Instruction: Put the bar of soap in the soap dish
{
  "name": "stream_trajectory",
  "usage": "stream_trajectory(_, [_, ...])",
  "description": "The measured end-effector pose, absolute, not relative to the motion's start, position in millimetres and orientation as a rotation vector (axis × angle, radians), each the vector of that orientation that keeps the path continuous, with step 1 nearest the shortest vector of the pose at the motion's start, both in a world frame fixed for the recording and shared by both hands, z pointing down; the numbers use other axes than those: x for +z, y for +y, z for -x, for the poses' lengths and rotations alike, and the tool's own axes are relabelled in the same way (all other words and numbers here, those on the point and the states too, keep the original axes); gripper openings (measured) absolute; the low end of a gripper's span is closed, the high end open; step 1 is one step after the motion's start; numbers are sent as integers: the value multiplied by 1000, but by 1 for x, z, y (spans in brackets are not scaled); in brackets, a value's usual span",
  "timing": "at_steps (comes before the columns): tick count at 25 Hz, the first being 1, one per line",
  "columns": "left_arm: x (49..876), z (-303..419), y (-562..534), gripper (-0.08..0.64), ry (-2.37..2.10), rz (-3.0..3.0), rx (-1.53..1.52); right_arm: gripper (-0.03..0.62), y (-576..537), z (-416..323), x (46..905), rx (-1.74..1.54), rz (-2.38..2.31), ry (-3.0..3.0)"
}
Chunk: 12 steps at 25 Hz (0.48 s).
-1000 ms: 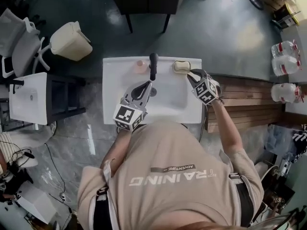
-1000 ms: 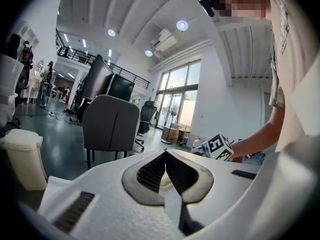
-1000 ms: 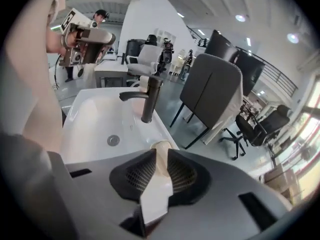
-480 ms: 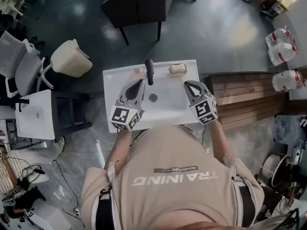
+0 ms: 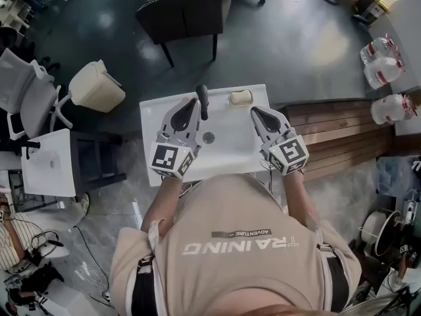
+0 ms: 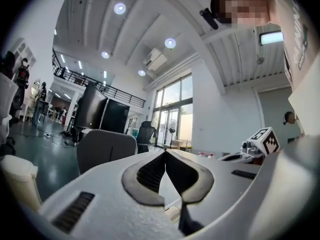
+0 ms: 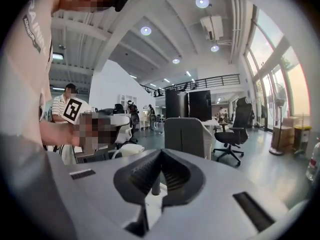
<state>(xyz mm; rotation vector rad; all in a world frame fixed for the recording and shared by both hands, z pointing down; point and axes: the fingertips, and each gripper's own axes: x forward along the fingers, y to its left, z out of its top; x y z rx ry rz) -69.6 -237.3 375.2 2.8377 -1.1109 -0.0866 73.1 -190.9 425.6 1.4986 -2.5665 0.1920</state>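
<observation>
Open-plan office hall — swivel chairs (image 7: 231,134), desks (image 5: 46,166), mezzanine (image 7: 200,83).

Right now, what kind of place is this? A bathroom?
Probably a big open office or workshop hall, not a bathroom: the white sink stands on an open floor, among office chairs and desks, under a high ceiling.

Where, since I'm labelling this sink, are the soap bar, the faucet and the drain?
soap bar (image 5: 240,98), head view, middle of its top face.
faucet (image 5: 202,101), head view, midway along its black body.
drain (image 5: 208,137), head view, its centre.
</observation>
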Motion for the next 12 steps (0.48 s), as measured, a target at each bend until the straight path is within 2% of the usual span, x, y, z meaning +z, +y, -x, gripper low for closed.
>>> stream_trajectory(7, [325,65,-256,9,-1146,-2932,-171,14,-209,-76,381,38,-1543,-2599])
stream_trajectory(12, [340,80,-261,9,-1214,-2894,-114,14,-214,-69,371,4,-1527,-2615])
